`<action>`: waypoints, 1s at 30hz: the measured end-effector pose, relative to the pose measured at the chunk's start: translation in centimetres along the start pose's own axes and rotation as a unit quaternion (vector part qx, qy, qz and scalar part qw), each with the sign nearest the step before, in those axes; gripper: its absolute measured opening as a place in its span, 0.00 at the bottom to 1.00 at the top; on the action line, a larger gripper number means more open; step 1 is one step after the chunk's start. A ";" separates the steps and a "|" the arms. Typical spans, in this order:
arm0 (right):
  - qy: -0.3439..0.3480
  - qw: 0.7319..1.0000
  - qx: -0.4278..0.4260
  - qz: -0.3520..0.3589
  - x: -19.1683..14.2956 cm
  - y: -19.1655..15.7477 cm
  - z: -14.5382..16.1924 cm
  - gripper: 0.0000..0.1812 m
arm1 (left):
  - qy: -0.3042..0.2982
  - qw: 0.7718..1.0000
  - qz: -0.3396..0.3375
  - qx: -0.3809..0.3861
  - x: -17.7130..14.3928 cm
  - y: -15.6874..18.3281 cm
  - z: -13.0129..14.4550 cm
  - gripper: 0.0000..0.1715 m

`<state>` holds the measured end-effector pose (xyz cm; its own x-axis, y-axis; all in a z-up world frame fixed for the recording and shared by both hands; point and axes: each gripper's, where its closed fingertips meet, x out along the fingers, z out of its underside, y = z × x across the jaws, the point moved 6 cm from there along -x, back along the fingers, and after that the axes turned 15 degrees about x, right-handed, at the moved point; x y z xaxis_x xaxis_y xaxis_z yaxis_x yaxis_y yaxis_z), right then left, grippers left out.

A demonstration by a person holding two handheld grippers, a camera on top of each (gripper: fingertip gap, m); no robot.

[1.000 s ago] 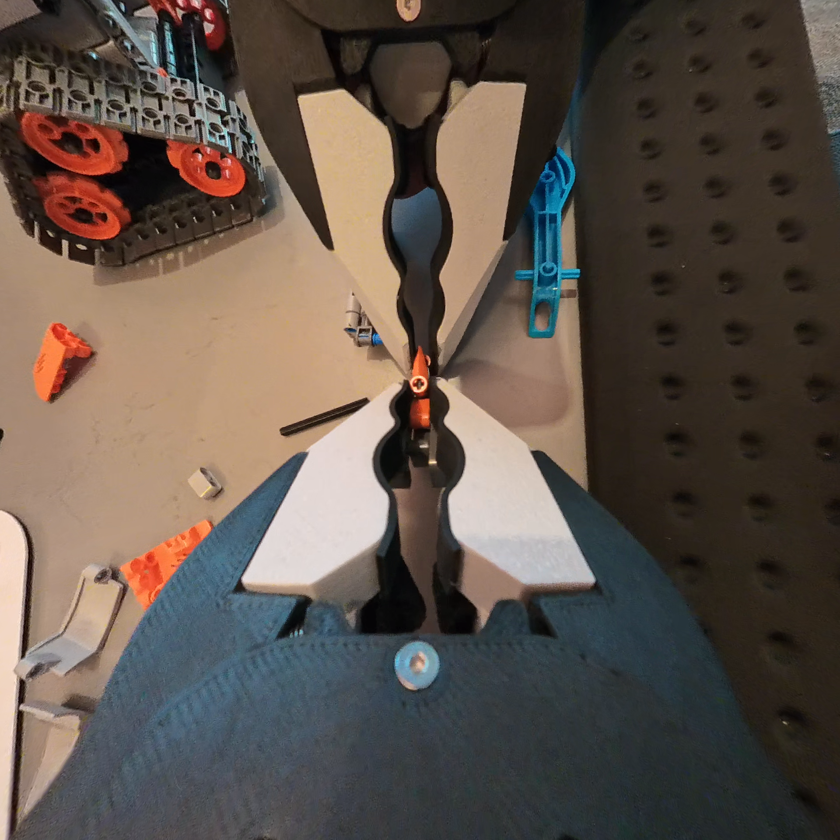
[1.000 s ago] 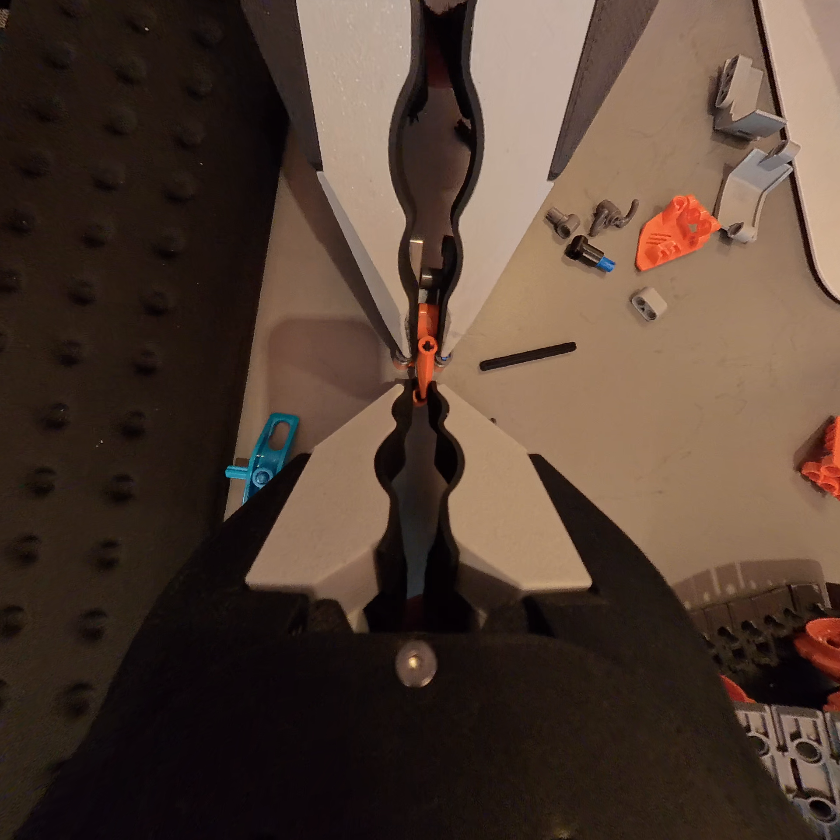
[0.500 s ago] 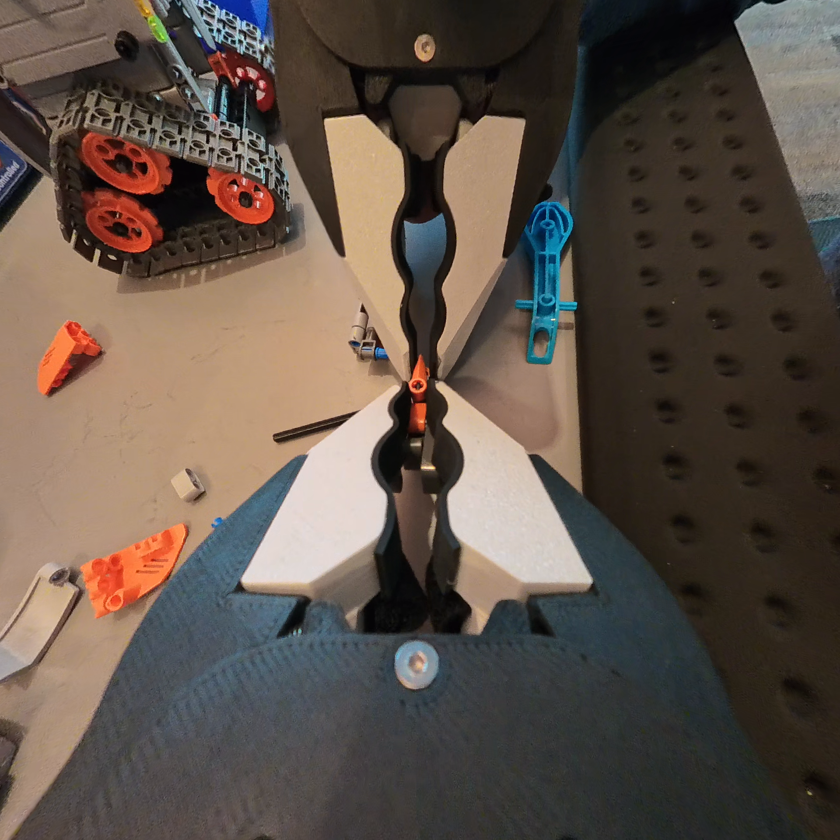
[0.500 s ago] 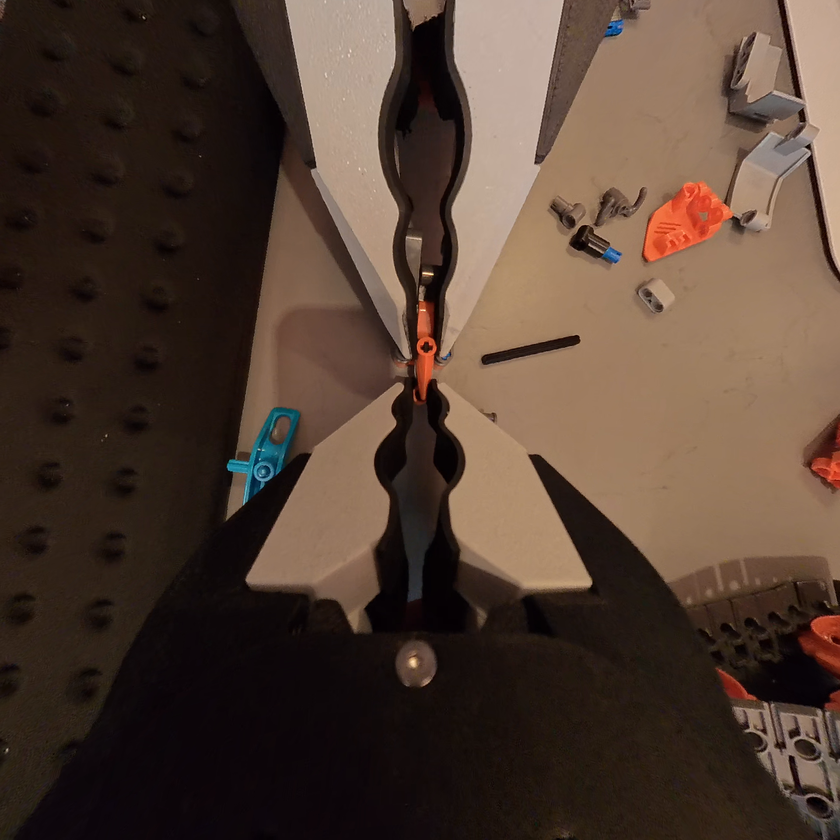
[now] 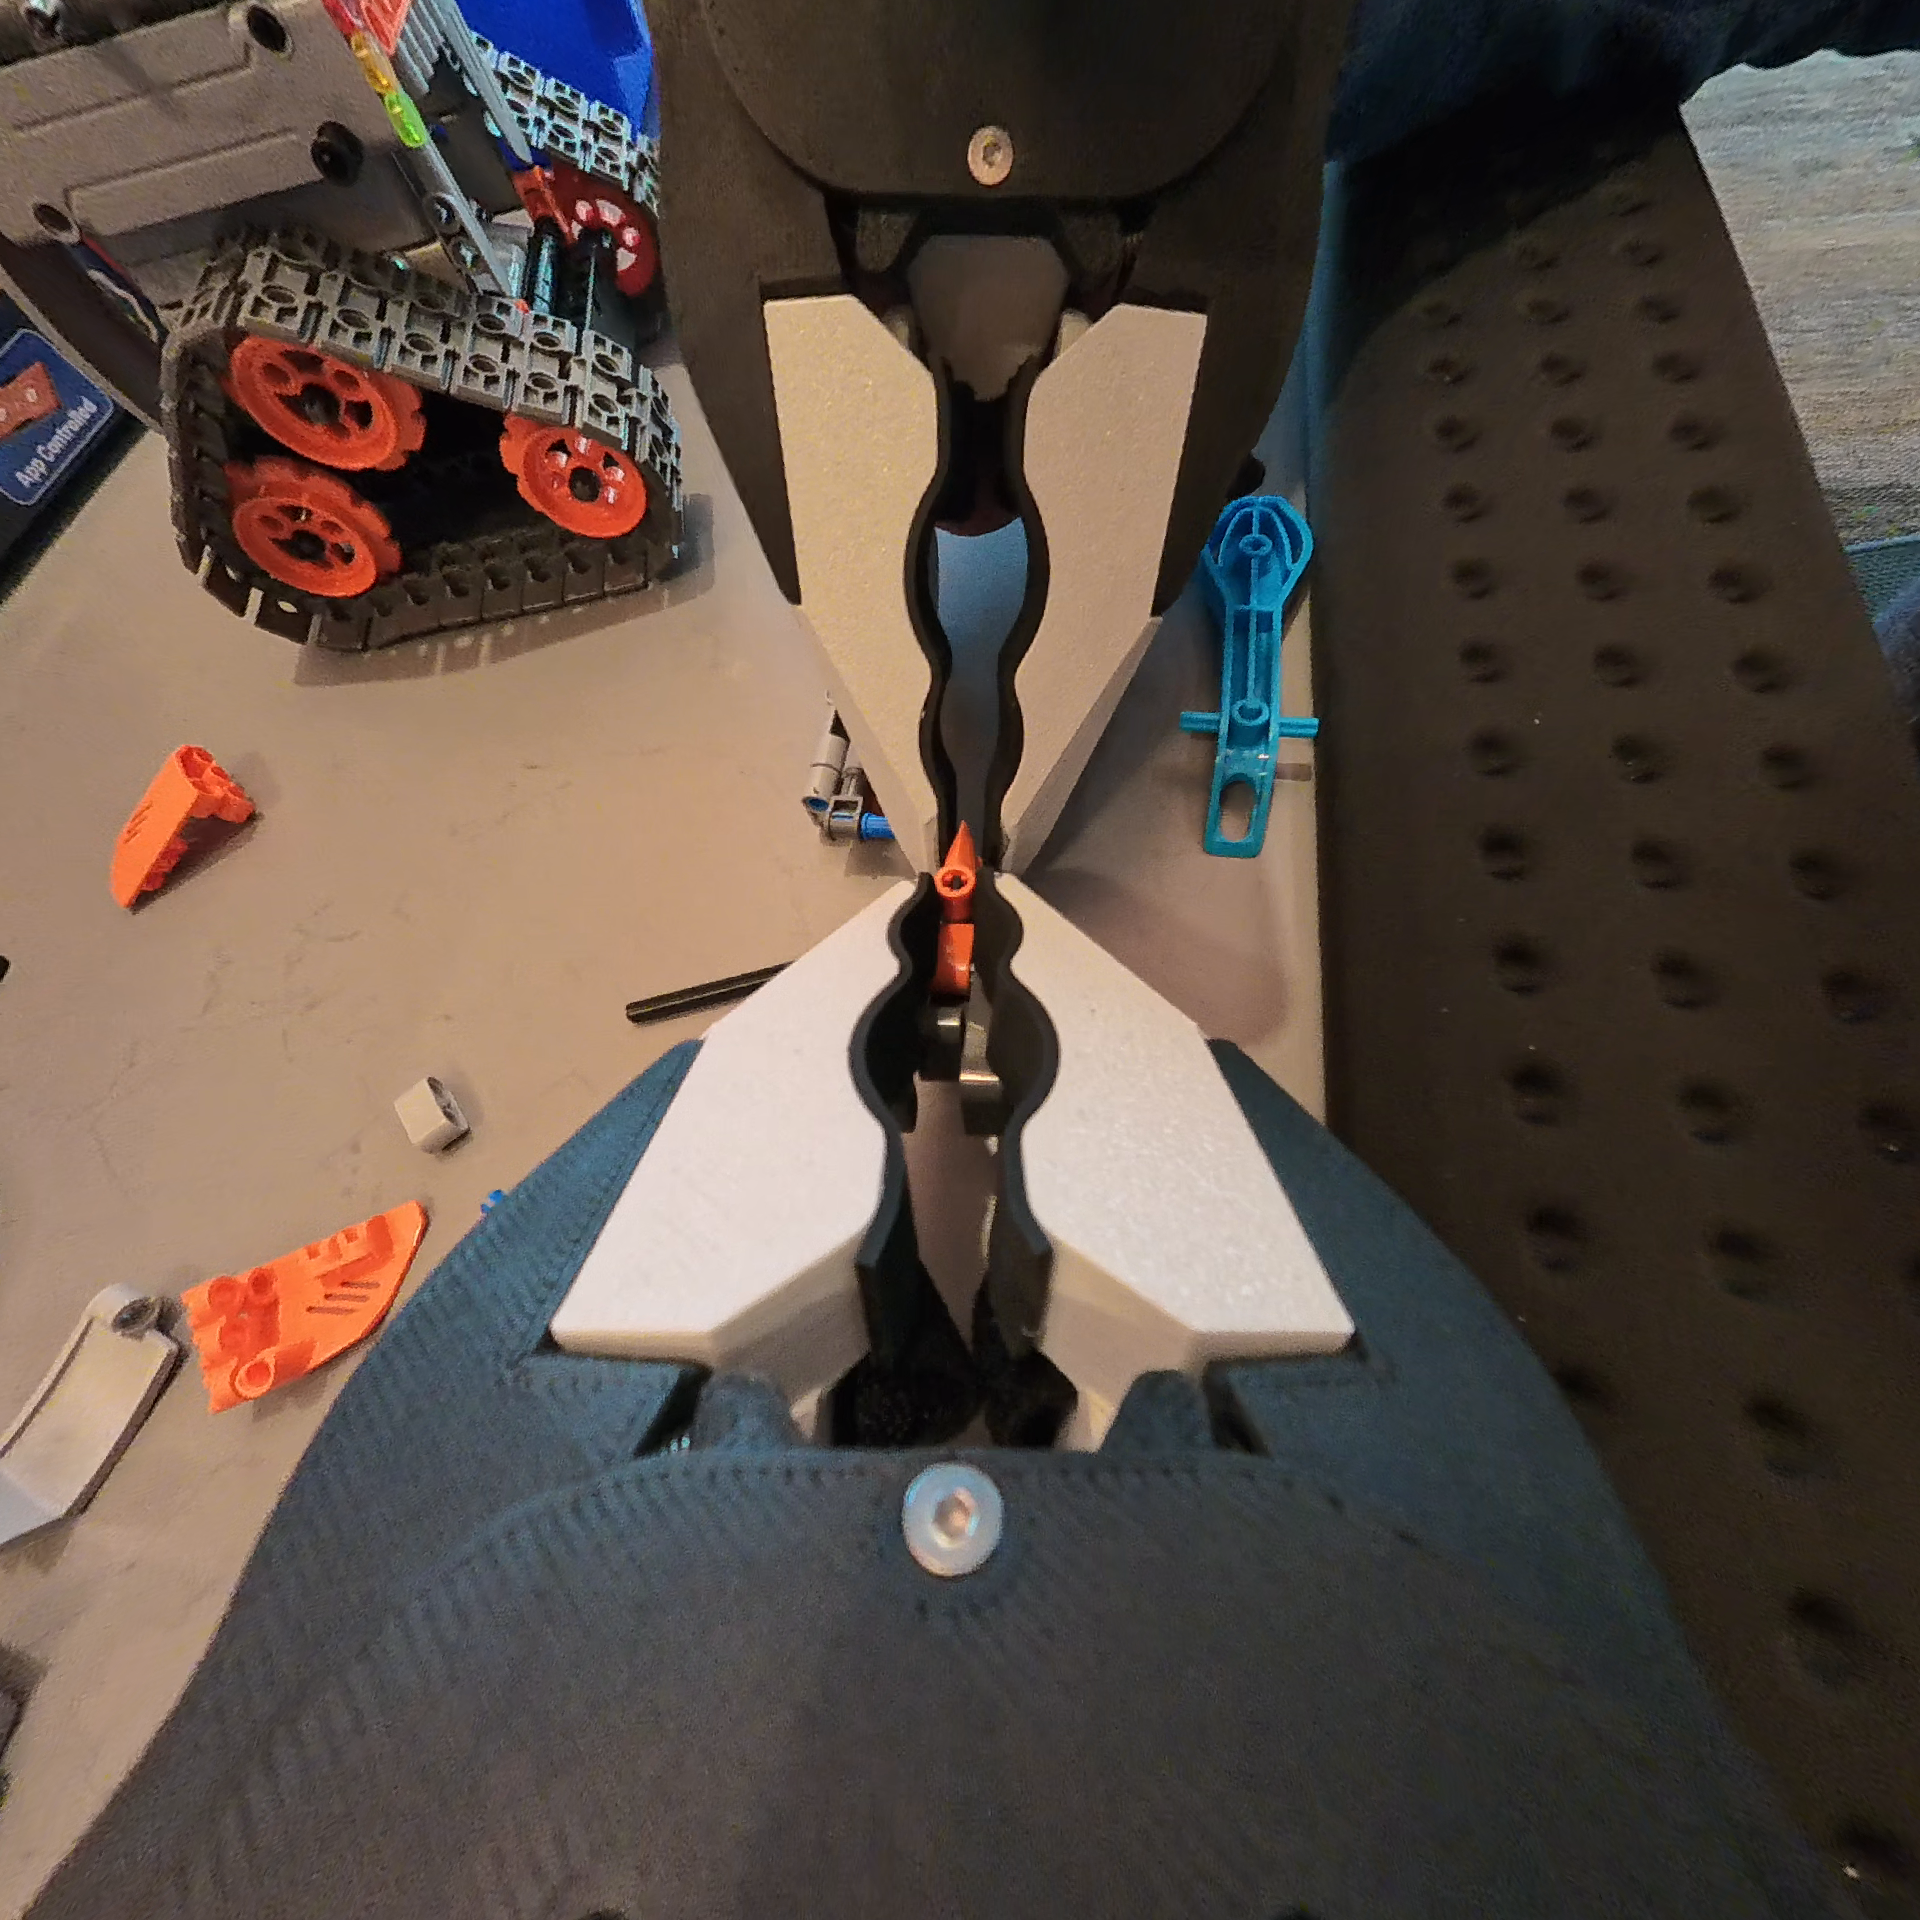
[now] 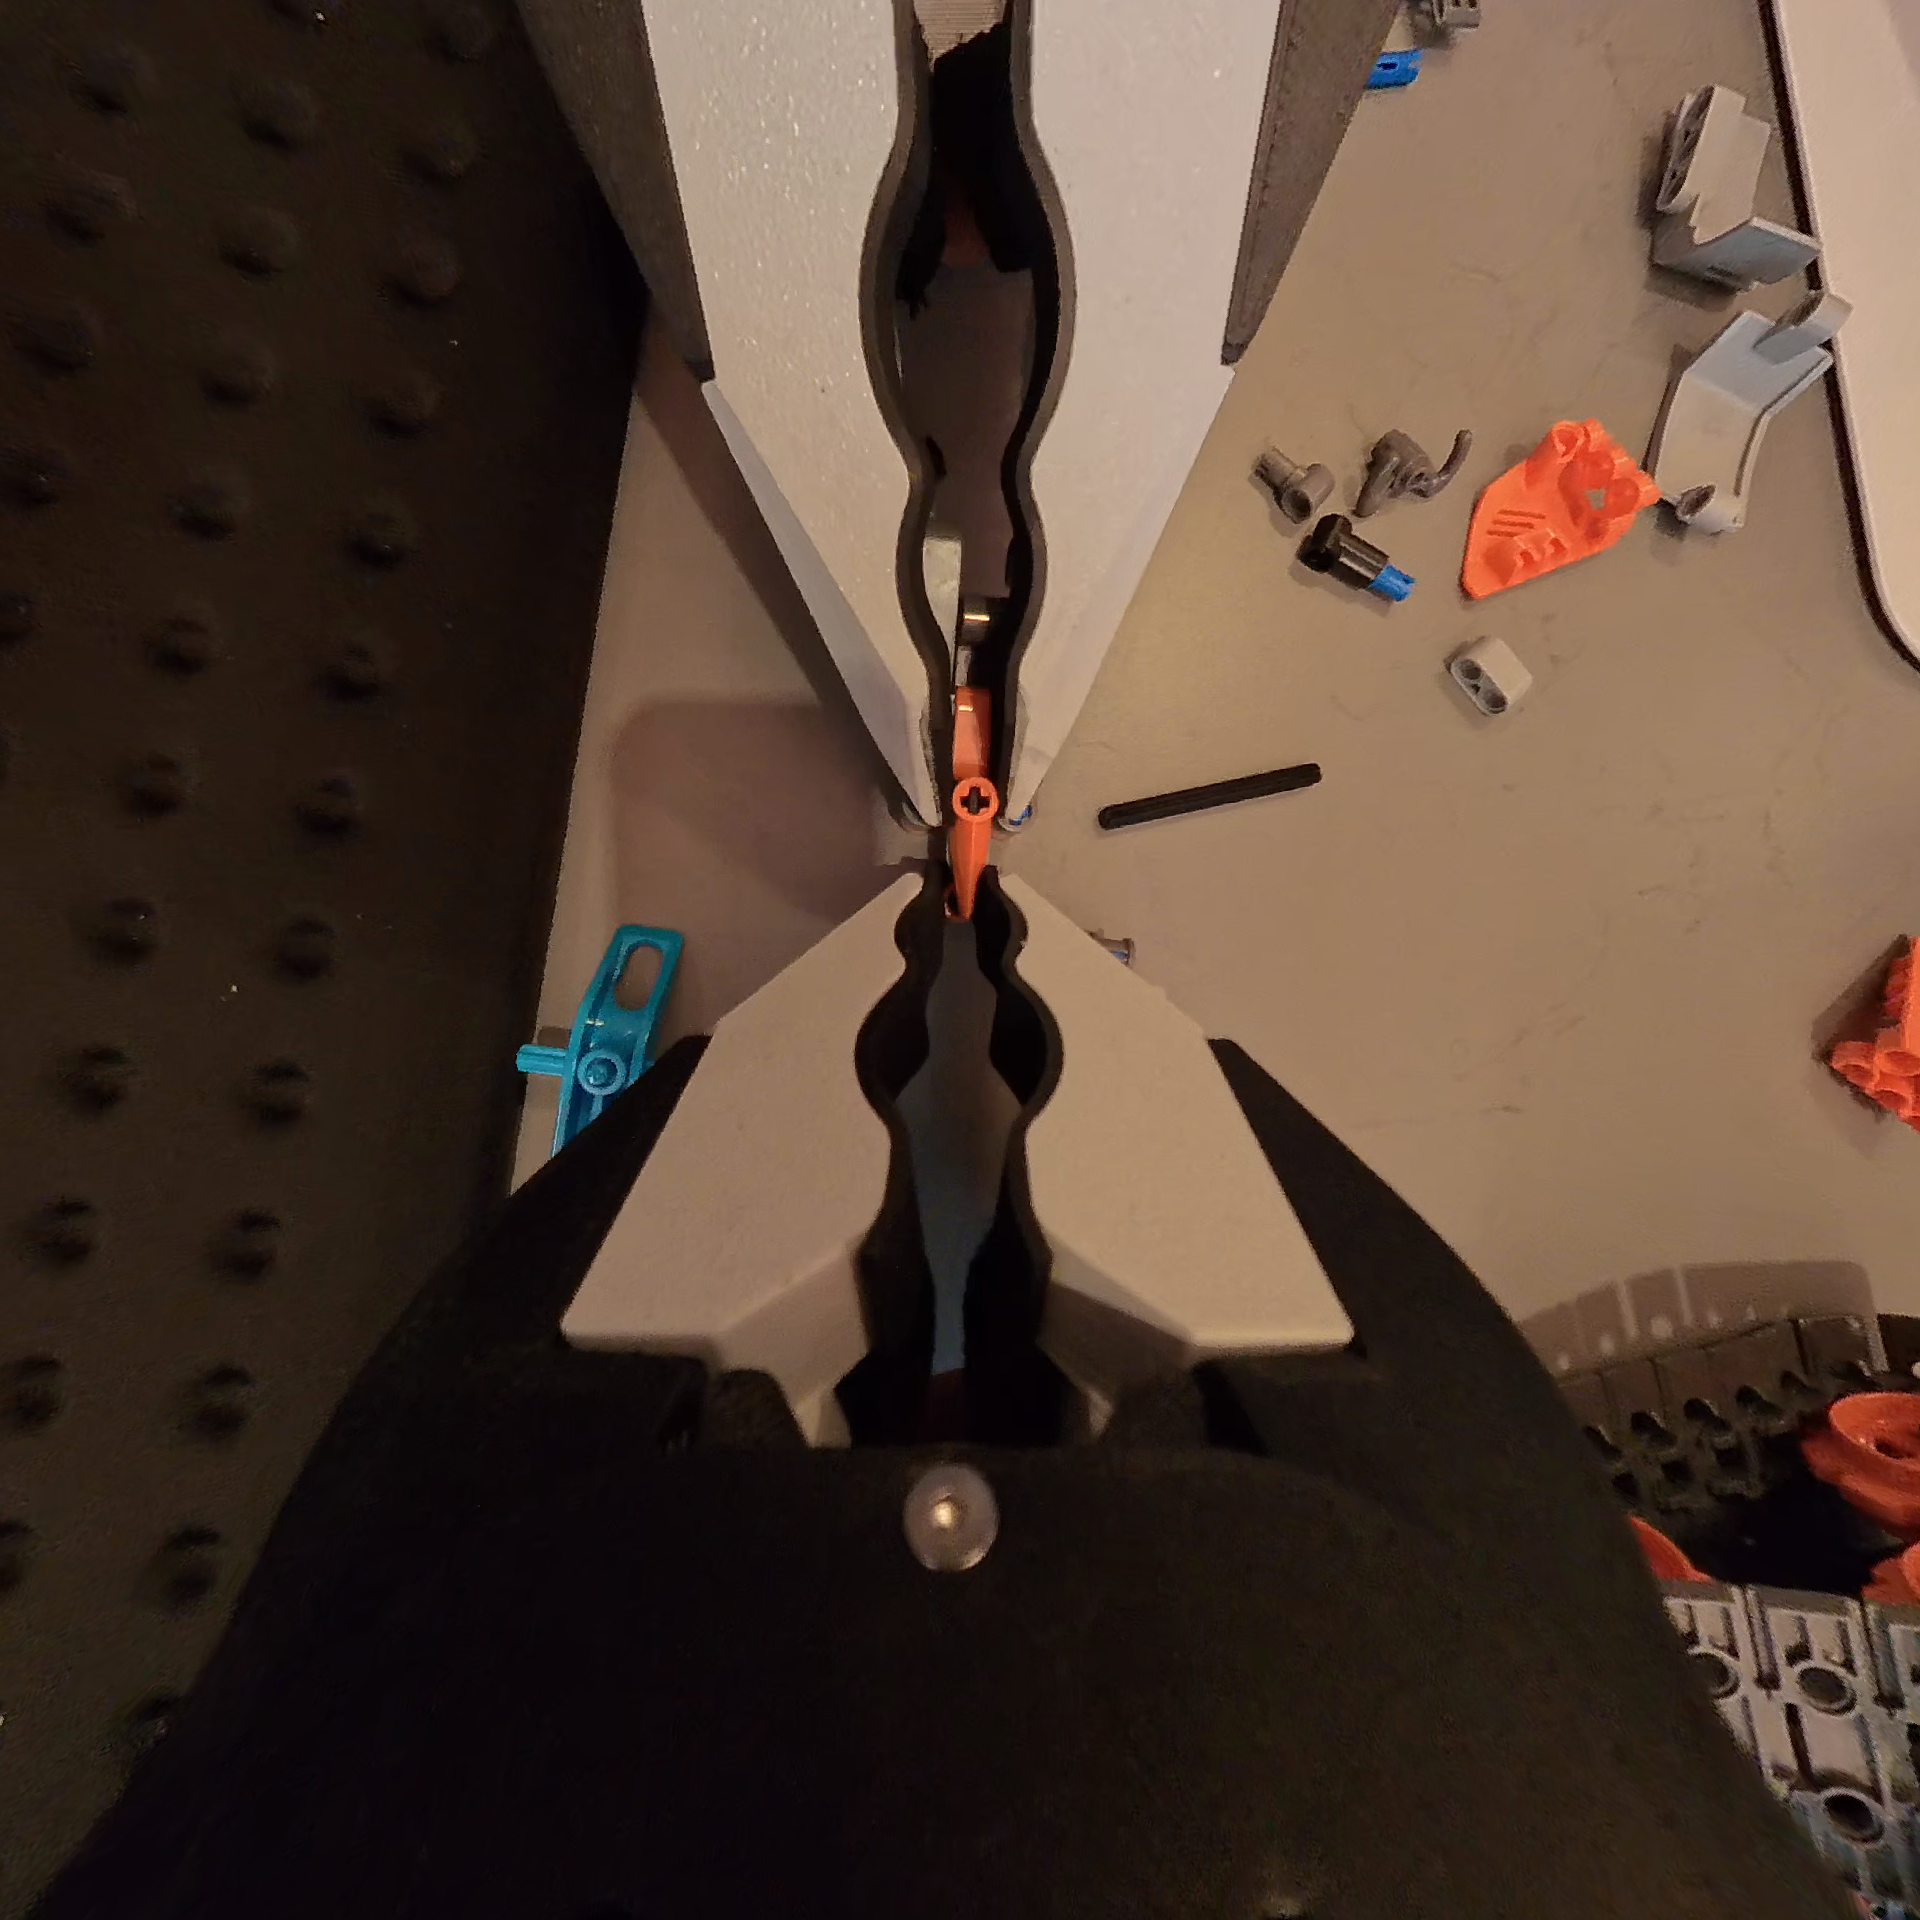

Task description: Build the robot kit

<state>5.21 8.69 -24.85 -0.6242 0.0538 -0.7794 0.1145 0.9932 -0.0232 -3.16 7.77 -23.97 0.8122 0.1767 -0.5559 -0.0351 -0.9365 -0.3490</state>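
Your view now takes in more of the tracked toy vehicle (image 5: 416, 457) at the far left of the desk (image 5: 499, 894) than a second ago; both grippers meet tip to tip as before. Your left gripper (image 5: 956, 914) is clenched on the orange pointed piece (image 5: 954, 914), and your right gripper (image 6: 961, 899) pinches its tapered tip.
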 end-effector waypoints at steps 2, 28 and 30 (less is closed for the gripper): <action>0.000 1.000 0.000 0.001 0.0 0.0 0.0 0.02 | 0.001 1.000 0.000 -0.003 0.0 -0.1 0.0 0.01; 0.036 0.999 0.008 -0.015 -1.4 0.3 -0.5 0.05 | -0.056 0.998 0.034 0.023 0.3 0.1 1.3 0.15; 0.056 0.998 0.006 -0.015 -1.8 0.2 -1.2 0.05 | -0.059 0.997 0.032 0.030 0.4 0.1 1.1 0.15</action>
<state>5.42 8.89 -22.70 -0.7095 0.0354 -0.7038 0.1028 0.9933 -0.0536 -3.52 8.09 -25.08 0.7330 0.1547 -0.6624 -0.1229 -0.9276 -0.3527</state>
